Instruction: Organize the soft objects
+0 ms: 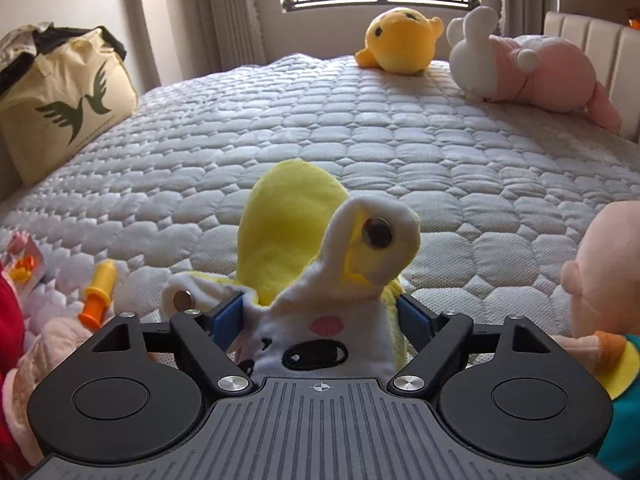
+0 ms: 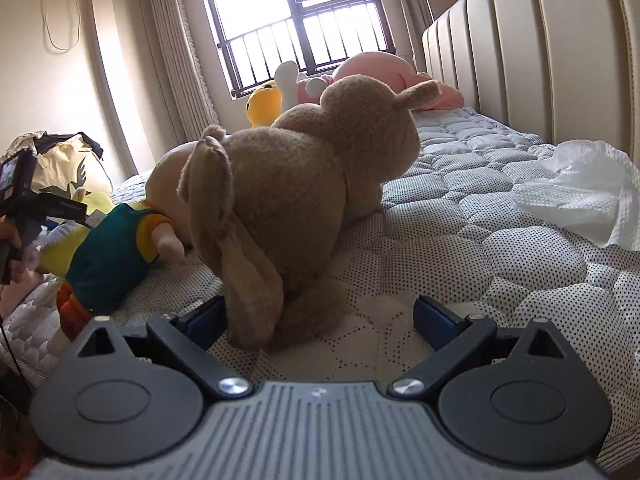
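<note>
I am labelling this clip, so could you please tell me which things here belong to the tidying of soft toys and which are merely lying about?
Job: banana plush, brown bunny, doll, yellow plush, pink rabbit.

Lying about: bag, tissue, orange plastic toy.

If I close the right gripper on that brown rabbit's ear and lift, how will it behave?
The brown rabbit looks plush and light. Its ear drapes limply, so the body would likely dangle and swing. The right gripper stands open around it.

low over bed (image 1: 360, 128), facing window (image 2: 296, 20)
</note>
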Demonstrator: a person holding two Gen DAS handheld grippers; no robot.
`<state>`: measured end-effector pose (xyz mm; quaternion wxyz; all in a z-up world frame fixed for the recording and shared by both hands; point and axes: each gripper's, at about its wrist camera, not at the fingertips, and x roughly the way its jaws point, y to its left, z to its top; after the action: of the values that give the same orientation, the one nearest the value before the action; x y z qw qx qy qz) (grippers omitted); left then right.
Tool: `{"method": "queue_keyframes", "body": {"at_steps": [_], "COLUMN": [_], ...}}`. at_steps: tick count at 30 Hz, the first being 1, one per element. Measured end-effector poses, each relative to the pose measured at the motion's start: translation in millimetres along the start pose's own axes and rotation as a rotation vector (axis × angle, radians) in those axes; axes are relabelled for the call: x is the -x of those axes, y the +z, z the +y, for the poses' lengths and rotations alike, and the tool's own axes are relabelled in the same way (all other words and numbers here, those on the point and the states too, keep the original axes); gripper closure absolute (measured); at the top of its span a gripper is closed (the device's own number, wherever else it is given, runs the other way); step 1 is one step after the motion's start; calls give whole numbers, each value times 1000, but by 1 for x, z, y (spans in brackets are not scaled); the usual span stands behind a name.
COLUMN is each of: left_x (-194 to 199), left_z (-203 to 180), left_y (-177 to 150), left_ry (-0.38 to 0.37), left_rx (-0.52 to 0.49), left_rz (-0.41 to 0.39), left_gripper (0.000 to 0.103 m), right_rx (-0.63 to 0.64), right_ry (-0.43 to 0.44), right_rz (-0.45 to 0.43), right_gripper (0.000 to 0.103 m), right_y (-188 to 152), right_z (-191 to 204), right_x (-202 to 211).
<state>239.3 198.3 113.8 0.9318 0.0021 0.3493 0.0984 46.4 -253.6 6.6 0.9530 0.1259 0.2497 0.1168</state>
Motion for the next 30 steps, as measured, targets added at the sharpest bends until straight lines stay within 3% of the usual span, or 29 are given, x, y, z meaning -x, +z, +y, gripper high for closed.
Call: {"method": "queue_keyframes", "body": {"at_steps": [4, 6, 8, 11, 16, 20, 24, 27, 30], "left_x": [23, 23, 16, 15, 31, 63, 95, 119, 130], "left_z": [-11, -23, -34, -40, -44, -47, -53, -57, -67], "left_y": [5, 6, 4, -3, -15, -25, -55, -96, -151], "left_ry": [-116, -149, -127, -95, -70, -98, -160, -211, -265], "left_rx": [25, 16, -6, -12, -2, 5, 46, 119, 170], "left_rz": [-56, -52, -55, -67, -91, -127, -163, -237, -362], "left_gripper": [36, 35, 30, 11, 8, 3, 1, 0, 0], "right_rx": [5, 10, 15, 20, 27, 28, 29, 46, 92], "right_ry": [-3, 0, 4, 9, 12, 10, 8, 17, 36], "right_rz": [1, 0, 0, -2, -16, -36, -56, -81, -118], "right_gripper": [3, 3, 4, 4, 3, 3, 1, 0, 0], "right_y": [-1, -2, -2, -1, -1, 1, 2, 4, 2], "right_z": [5, 8, 11, 15, 23, 30, 37, 49, 67], "right_x": [-1, 0, 0, 2, 7, 10, 14, 17, 15]}}
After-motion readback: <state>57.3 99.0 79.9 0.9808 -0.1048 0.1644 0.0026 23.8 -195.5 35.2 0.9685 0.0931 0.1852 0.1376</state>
